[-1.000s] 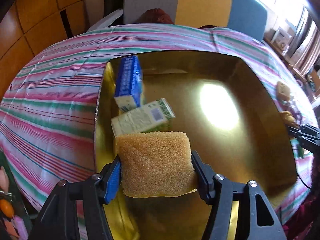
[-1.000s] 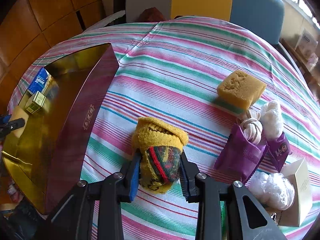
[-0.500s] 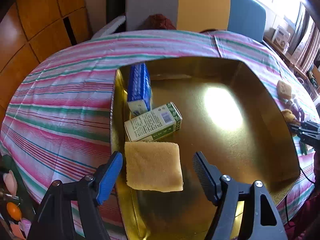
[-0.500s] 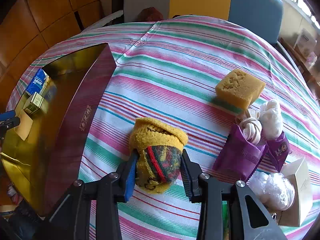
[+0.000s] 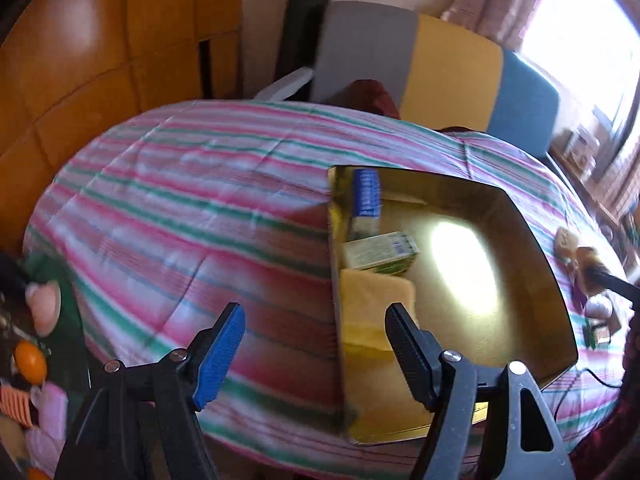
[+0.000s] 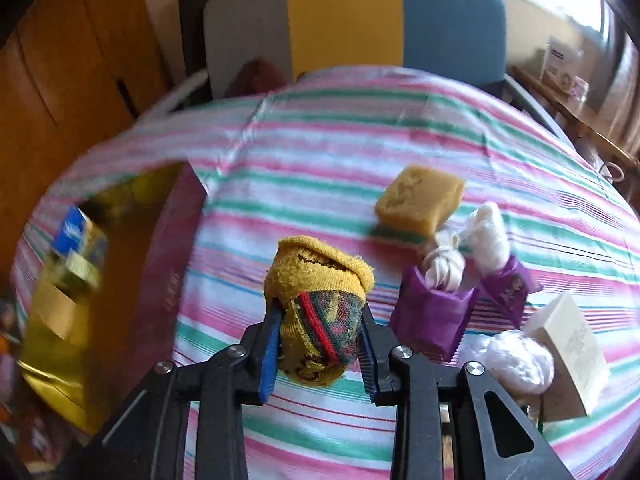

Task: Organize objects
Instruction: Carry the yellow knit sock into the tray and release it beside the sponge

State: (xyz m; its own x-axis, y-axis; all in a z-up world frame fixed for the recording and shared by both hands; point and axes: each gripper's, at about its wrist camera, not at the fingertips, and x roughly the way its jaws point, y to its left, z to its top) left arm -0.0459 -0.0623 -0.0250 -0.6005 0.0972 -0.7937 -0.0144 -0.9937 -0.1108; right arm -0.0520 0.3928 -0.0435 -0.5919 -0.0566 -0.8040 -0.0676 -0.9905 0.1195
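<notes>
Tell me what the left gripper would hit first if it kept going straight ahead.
Most likely the striped tablecloth, just left of the gold box. The open left gripper points there, with the sponge off to its right. Depth is uncertain.

Left gripper (image 5: 314, 354): jaws spread wide, empty, fingers reaching toward 12 o'clock. Right gripper (image 6: 319, 354): jaws clamped on a rolled sock (image 6: 320, 312), fingers (image 6: 269, 354) angled toward 12 o'clock.

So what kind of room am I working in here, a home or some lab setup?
Most likely a home dining or living room: a striped tablecloth covers the table, an upholstered chair in grey, yellow and blue stands behind it, and wooden cabinet doors line the wall by a bright curtained window.
</notes>
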